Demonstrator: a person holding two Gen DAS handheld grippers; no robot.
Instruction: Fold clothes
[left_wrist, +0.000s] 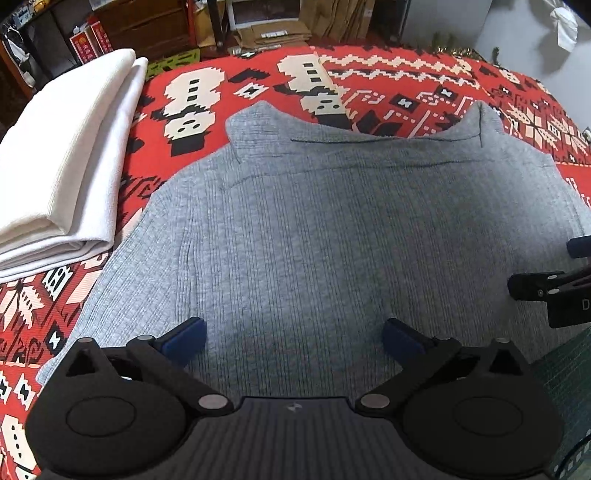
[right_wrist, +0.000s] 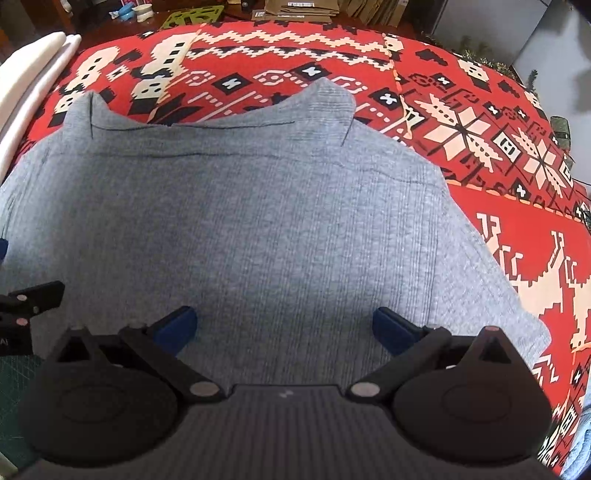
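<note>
A grey ribbed knit garment (left_wrist: 314, 229) lies spread flat on a red patterned blanket (left_wrist: 406, 81), its two far corners pointing away from me. My left gripper (left_wrist: 294, 338) hovers over the near part of the garment, open, with nothing between its blue-padded fingers. In the right wrist view the same grey garment (right_wrist: 240, 221) fills the middle, and my right gripper (right_wrist: 284, 328) is open above its near edge, empty. The right gripper's black finger (left_wrist: 535, 288) shows at the right edge of the left wrist view.
A stack of folded white cloth (left_wrist: 70, 158) lies on the blanket to the left of the garment. The red blanket (right_wrist: 498, 184) stretches bare to the right. Cardboard boxes (left_wrist: 273, 33) and shelving stand beyond the far edge. A green mat (left_wrist: 569, 369) shows at near right.
</note>
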